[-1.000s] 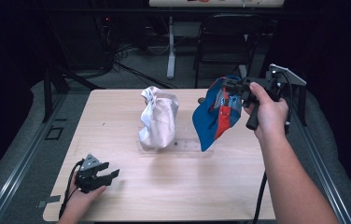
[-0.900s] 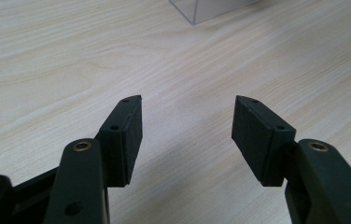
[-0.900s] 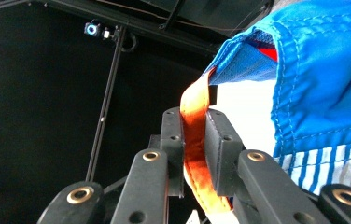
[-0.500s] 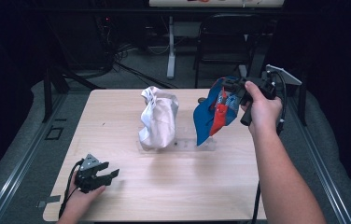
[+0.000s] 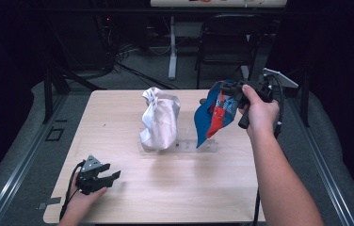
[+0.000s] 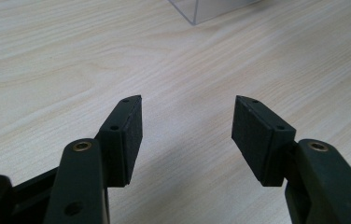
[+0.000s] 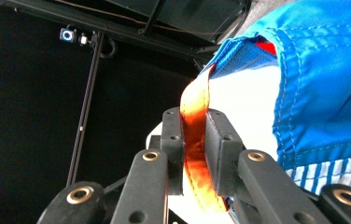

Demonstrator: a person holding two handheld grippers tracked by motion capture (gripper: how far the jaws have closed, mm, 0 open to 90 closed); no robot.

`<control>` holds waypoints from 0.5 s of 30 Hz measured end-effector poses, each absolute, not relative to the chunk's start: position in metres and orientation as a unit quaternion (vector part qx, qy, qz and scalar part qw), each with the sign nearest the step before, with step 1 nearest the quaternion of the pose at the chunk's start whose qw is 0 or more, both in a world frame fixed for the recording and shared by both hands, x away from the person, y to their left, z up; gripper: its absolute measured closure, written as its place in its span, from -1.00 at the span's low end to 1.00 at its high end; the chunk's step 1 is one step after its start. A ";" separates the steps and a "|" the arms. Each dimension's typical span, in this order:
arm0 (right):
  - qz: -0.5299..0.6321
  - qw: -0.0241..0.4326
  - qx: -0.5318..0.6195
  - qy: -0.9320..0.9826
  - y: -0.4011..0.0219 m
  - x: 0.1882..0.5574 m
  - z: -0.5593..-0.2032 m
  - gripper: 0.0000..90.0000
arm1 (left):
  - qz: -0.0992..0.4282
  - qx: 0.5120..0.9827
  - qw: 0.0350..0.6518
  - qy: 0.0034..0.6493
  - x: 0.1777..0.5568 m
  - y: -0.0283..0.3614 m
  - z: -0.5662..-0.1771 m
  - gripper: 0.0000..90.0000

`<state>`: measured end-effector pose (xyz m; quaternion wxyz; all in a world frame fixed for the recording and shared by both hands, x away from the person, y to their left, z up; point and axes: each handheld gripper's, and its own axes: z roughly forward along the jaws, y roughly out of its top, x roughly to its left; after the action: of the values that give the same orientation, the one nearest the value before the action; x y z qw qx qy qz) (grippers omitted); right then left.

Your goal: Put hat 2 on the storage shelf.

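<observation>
A blue cloth item with red and striped parts (image 5: 212, 118) hangs above the right side of the wooden table (image 5: 175, 188). My right gripper (image 5: 230, 87) holds it up by an orange-red strap (image 7: 195, 144). In the right gripper view the jaws of my right gripper (image 7: 194, 114) are shut on that strap, with the blue fabric (image 7: 325, 88) to the right of them. A crumpled white bag (image 5: 160, 120) stands at the table's middle on a clear plastic base (image 5: 184, 147). My left gripper (image 5: 105, 177) rests at the front left, open (image 6: 187, 100), with nothing between the pads.
A corner of the clear plastic base (image 6: 201, 9) lies ahead of the left jaws. A black chair (image 5: 231, 37) and a white stand leg (image 5: 172, 52) are behind the table. Dark floor rails (image 5: 20, 160) run along the left.
My right hand has shifted slightly to the left with the blue item hanging from it. The left gripper has not moved.
</observation>
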<state>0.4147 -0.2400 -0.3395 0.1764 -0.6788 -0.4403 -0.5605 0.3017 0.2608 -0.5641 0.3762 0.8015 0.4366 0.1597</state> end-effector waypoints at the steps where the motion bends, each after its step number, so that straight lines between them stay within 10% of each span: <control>1: -0.561 0.176 -0.679 -0.440 -0.240 0.415 -0.339 0.75 | 0.159 0.801 0.376 0.437 0.302 0.261 -0.564 -0.03; 15: -0.538 0.185 -0.683 -0.458 -0.229 0.416 -0.358 0.75 | 0.160 0.802 0.376 0.437 0.302 0.260 -0.564 -0.03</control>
<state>0.4160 -0.2293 -0.3582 0.1847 -0.6832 -0.4579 -0.5379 0.3017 0.2601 -0.5637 0.3758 0.8017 0.4366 0.1595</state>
